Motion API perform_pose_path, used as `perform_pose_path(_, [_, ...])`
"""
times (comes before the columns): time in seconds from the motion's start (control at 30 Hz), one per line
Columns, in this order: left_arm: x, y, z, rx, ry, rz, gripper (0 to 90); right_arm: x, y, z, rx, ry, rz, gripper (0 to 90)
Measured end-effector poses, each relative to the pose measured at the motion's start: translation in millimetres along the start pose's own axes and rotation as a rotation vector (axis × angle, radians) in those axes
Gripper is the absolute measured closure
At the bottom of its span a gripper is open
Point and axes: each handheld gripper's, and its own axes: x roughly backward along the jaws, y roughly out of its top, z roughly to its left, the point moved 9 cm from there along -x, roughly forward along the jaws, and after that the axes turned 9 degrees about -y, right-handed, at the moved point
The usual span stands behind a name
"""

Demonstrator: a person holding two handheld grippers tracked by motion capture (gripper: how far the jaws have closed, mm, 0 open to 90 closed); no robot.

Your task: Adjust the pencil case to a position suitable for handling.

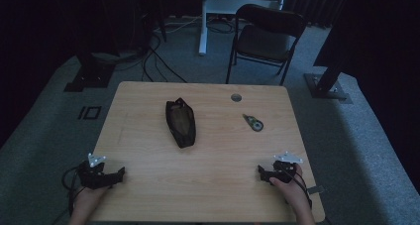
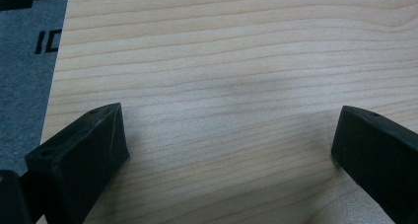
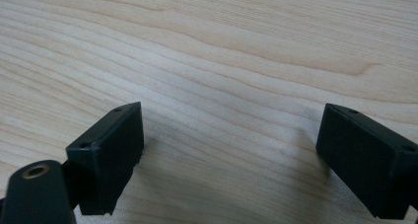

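The black pouch (image 1: 181, 122) lies flat on the counter (image 1: 208, 185) a little left of centre and toward the far half, its long axis running near-to-far with a slight lean, narrow end pointing far. It appears unzipped or slack along the top; I cannot tell more in this dim light. Right of it, well apart, lies a small tape roll with a tab (image 1: 254, 122), and farther off a round grommet hole (image 1: 236, 97) sits in the counter.

My left hand-held gripper (image 1: 119, 173) rests at the near left corner, jaws spread wide with bare wood between them. My right hand-held gripper (image 1: 261, 172) rests at the near right, jaws likewise wide apart and holding nothing.

The pouch lies far and inward from both. Judged by position, the left hand-held gripper is somewhat nearer; the right is nearer the tape roll. A folding chair (image 1: 265, 34) stands beyond the counter.
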Motion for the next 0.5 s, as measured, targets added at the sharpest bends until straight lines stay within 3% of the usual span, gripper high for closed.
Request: perform_pose_path(0.5, [-0.1, 0.0, -0.4, -0.016, -0.014, 0.003, 0.6, 0.0, 0.5, 2.2, -0.001, -0.004, 0.001, 10.8])
